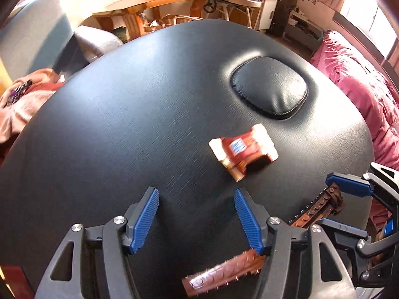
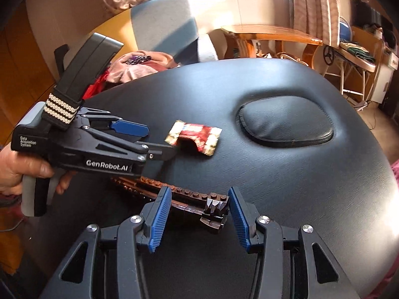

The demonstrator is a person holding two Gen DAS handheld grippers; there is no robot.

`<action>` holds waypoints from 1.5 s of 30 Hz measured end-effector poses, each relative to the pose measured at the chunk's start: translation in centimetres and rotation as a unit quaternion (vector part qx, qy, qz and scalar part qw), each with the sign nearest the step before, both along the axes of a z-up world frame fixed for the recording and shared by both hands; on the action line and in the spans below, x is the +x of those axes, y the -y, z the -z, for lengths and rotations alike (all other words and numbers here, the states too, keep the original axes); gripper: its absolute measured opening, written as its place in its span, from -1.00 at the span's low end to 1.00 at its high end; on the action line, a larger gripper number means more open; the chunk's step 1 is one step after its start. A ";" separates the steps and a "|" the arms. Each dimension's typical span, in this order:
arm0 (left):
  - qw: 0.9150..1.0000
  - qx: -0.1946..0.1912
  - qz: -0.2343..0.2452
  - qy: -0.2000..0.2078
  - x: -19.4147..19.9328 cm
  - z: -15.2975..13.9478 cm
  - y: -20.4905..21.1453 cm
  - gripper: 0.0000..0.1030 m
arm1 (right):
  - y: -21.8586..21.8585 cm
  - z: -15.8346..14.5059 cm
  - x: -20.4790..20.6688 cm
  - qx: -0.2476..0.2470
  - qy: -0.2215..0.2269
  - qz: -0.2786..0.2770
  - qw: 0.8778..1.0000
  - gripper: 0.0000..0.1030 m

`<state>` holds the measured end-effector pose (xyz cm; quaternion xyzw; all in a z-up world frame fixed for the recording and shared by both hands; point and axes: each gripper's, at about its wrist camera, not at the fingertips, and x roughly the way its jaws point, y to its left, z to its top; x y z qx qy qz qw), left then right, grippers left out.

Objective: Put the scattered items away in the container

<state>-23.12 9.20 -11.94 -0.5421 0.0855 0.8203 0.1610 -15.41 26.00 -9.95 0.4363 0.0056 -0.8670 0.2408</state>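
A red snack wrapper [image 1: 243, 152] [image 2: 197, 137] lies crumpled on the black padded table [image 1: 124, 124] [image 2: 274, 186]. My left gripper [image 1: 195, 196] [image 2: 154, 139] hovers open just short of it, with nothing between its fingers. A copper-coloured foil bar [image 1: 222, 276] lies on the table below the left gripper's finger bases. A long brown brick model [image 1: 321, 206] [image 2: 194, 199] rests near the table's front edge. My right gripper [image 2: 199, 194] [image 1: 334, 204] is open, its fingers on either side of the model's end. No container is in view.
An oval cushion [image 1: 269, 92] [image 2: 286, 127] is set into the table beyond the wrapper. A pink bedspread [image 1: 361, 87] lies off the right edge and pink cloth [image 1: 20, 104] off the left. A hand [image 2: 15, 169] holds the left gripper. Wooden furniture [image 1: 159, 0] stands behind.
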 end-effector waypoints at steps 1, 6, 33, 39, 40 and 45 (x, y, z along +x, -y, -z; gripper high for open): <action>1.000 0.002 -0.008 0.002 0.5 -0.2 0.8 0.25 | 0.3 0.0 0.4 -0.007 0.008 -0.011 1.000 -0.06; 0.999 0.035 -0.031 -0.017 3.8 -2.2 4.3 0.25 | 0.7 -0.9 0.9 -0.017 0.005 -0.024 1.000 -0.06; 0.967 0.205 -0.146 0.032 14.2 -0.8 8.4 0.27 | 7.6 1.6 -1.5 0.007 0.031 -0.019 0.999 -0.06; 0.965 0.189 -0.182 0.017 16.4 -1.1 10.1 0.28 | 9.7 1.5 2.2 -0.071 0.097 0.025 0.993 0.01; 0.964 0.186 -0.189 0.014 16.8 -1.3 10.6 0.28 | 9.9 1.4 2.6 -0.092 0.110 0.023 0.989 0.01; 0.962 0.186 -0.200 -0.011 18.5 -2.2 12.6 0.29 | 9.1 -0.3 4.5 -0.095 0.083 0.025 0.992 0.06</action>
